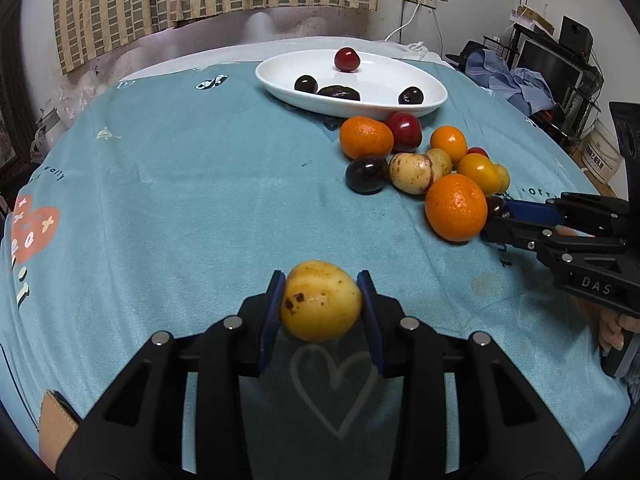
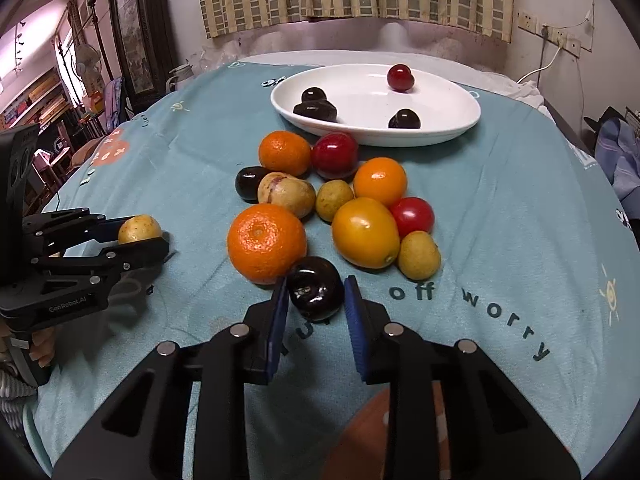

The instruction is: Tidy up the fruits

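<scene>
My left gripper is shut on a yellow spotted fruit, held just above the blue cloth; it also shows in the right wrist view. My right gripper has its jaws around a dark plum at the near edge of the fruit pile, pads close to its sides but with a small gap on the left. The pile holds oranges, a yellow tomato, red fruits and yellow-green fruits. A white oval plate behind holds dark plums and one red fruit.
The table is covered by a blue printed cloth. A cardboard piece lies at the near left edge. Shelves, a monitor and clothes stand beyond the right edge; a curtain hangs behind.
</scene>
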`<move>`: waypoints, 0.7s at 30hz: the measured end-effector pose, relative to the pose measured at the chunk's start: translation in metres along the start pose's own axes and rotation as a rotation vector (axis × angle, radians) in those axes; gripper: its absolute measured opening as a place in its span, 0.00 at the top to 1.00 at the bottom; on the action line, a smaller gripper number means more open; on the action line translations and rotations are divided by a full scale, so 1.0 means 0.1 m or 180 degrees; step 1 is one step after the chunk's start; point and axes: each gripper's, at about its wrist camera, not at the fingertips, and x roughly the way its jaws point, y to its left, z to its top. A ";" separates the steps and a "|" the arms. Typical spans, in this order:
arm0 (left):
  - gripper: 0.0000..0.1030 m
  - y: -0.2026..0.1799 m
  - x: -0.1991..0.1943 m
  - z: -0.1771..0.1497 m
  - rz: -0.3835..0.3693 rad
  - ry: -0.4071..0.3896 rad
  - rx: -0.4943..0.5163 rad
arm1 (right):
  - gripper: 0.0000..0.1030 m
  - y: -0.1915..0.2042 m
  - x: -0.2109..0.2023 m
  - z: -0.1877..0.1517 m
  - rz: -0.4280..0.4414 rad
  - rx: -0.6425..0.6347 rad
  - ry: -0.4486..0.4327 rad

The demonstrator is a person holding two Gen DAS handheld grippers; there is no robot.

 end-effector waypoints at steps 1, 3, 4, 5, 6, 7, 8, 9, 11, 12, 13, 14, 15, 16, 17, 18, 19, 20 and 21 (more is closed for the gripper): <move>0.64 0.00 0.00 0.00 -0.0004 0.0002 -0.0002 | 0.73 -0.01 0.00 0.00 0.0012 0.0016 0.0001; 0.64 0.01 0.00 0.00 -0.0020 0.0000 -0.0013 | 0.73 -0.02 -0.01 0.01 0.0039 0.0044 -0.0003; 0.64 0.01 0.00 0.00 -0.0030 -0.0002 -0.0022 | 0.73 -0.04 -0.03 0.01 0.0078 0.0075 -0.0019; 0.64 0.02 -0.01 0.00 -0.0043 -0.0009 -0.0035 | 0.73 -0.06 -0.06 0.03 0.0116 0.0106 -0.0045; 0.64 0.03 -0.02 0.00 -0.0050 -0.0021 -0.0044 | 0.73 -0.07 -0.10 0.04 0.0147 0.0138 -0.0082; 0.64 0.03 -0.02 0.00 -0.0046 -0.0033 -0.0048 | 0.73 -0.08 -0.12 0.04 0.0161 0.0159 -0.0105; 0.65 0.03 -0.03 0.00 -0.0043 -0.0050 -0.0053 | 0.73 -0.10 -0.14 0.05 0.0172 0.0188 -0.0129; 0.65 0.03 -0.05 0.01 -0.0038 -0.0071 -0.0064 | 0.73 -0.11 -0.15 0.06 0.0181 0.0211 -0.0139; 0.65 0.06 -0.07 0.01 -0.0029 -0.0102 -0.0088 | 0.73 -0.14 -0.17 0.07 0.0198 0.0259 -0.0151; 0.65 0.06 -0.08 0.01 -0.0031 -0.0121 -0.0099 | 0.73 -0.15 -0.18 0.07 0.0205 0.0271 -0.0159; 0.65 0.06 -0.09 0.02 -0.0028 -0.0134 -0.0096 | 0.73 -0.15 -0.19 0.08 0.0212 0.0276 -0.0176; 0.65 0.05 -0.10 0.03 -0.0024 -0.0149 -0.0089 | 0.73 -0.15 -0.22 0.08 0.0218 0.0285 -0.0200; 0.65 0.04 -0.11 0.05 -0.0016 -0.0173 -0.0073 | 0.73 -0.16 -0.23 0.09 0.0222 0.0297 -0.0221; 0.65 0.04 -0.12 0.07 -0.0008 -0.0192 -0.0065 | 0.73 -0.18 -0.26 0.10 0.0225 0.0330 -0.0255; 0.65 0.04 -0.13 0.11 0.0003 -0.0212 -0.0062 | 0.73 -0.22 -0.28 0.10 0.0228 0.0369 -0.0278; 0.65 0.05 -0.14 0.17 0.0014 -0.0231 -0.0063 | 0.73 -0.27 -0.30 0.12 0.0243 0.0429 -0.0303; 0.65 0.05 -0.15 0.25 0.0024 -0.0258 -0.0071 | 0.73 -0.30 -0.31 0.13 0.0257 0.0474 -0.0318; 0.65 0.05 -0.16 0.34 0.0022 -0.0282 -0.0082 | 0.73 -0.34 -0.33 0.14 0.0274 0.0526 -0.0336; 0.65 0.05 -0.16 0.47 -0.0002 -0.0309 -0.0090 | 0.73 -0.38 -0.35 0.16 0.0288 0.0575 -0.0353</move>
